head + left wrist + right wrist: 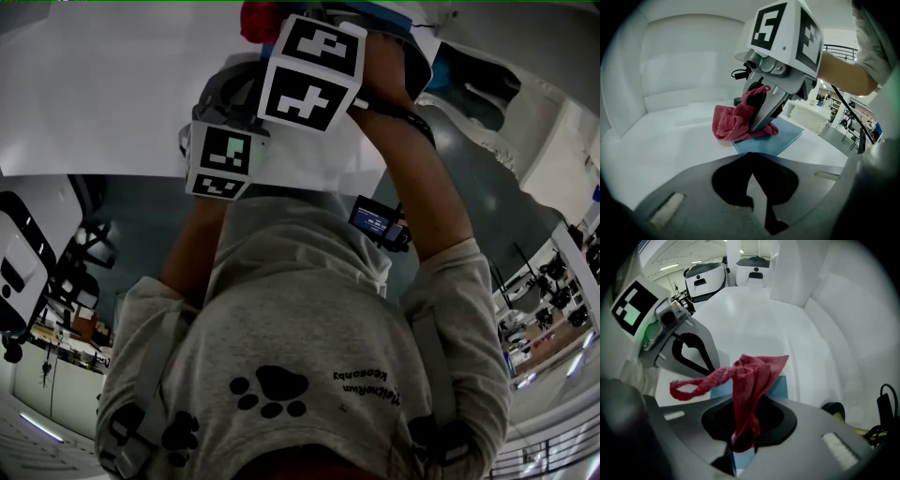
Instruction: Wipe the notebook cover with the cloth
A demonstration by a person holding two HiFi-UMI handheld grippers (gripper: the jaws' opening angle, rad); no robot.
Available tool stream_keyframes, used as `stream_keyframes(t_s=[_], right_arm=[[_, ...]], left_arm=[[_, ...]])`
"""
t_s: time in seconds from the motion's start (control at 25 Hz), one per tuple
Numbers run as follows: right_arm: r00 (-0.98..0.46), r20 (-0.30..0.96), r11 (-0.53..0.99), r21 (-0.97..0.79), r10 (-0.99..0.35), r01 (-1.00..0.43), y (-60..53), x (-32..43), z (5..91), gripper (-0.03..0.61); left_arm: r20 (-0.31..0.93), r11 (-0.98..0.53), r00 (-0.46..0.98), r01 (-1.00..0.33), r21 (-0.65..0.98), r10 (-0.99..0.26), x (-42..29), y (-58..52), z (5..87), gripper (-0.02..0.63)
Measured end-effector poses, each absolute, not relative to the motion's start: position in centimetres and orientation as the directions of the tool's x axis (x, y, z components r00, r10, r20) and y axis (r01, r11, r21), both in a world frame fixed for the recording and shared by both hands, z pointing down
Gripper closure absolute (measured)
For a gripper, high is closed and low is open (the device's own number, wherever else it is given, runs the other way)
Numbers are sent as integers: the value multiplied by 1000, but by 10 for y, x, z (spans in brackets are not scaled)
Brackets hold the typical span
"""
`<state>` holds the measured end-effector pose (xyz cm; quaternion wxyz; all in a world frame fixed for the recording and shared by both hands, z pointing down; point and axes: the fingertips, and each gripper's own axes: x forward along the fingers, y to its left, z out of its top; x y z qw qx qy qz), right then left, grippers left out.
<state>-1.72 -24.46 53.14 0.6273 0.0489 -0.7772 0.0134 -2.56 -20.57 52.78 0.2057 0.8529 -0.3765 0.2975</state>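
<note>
A red cloth (731, 122) rests bunched on a blue notebook (776, 140) that lies flat on the white table (661, 140). My right gripper (758, 125) is shut on the cloth and points down onto the notebook cover. In the right gripper view the cloth (750, 376) rises out of the right gripper (743, 446), with one loose end looping left, and hides most of the notebook (780, 385). The left gripper (757, 213) is shut with nothing in it and hovers just short of the notebook's near edge. It shows as the left gripper (711, 367) beside the cloth.
In the head view the marker cubes (312, 73) sit above the person's grey shirt (300, 309). A white raised backdrop (684, 70) walls the table's far side. A small black item with a cable (834, 409) lies to the right. Desks and chairs (843, 117) stand beyond the table.
</note>
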Motion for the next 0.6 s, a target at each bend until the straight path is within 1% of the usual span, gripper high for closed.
stream_keyframes(t_s=[0.6], right_arm=[[-48,998,985,32,-41,-171,-236,97,542,512]], left_arm=[[663,-632,537,-765,123,-521,-26,-208,533,615]])
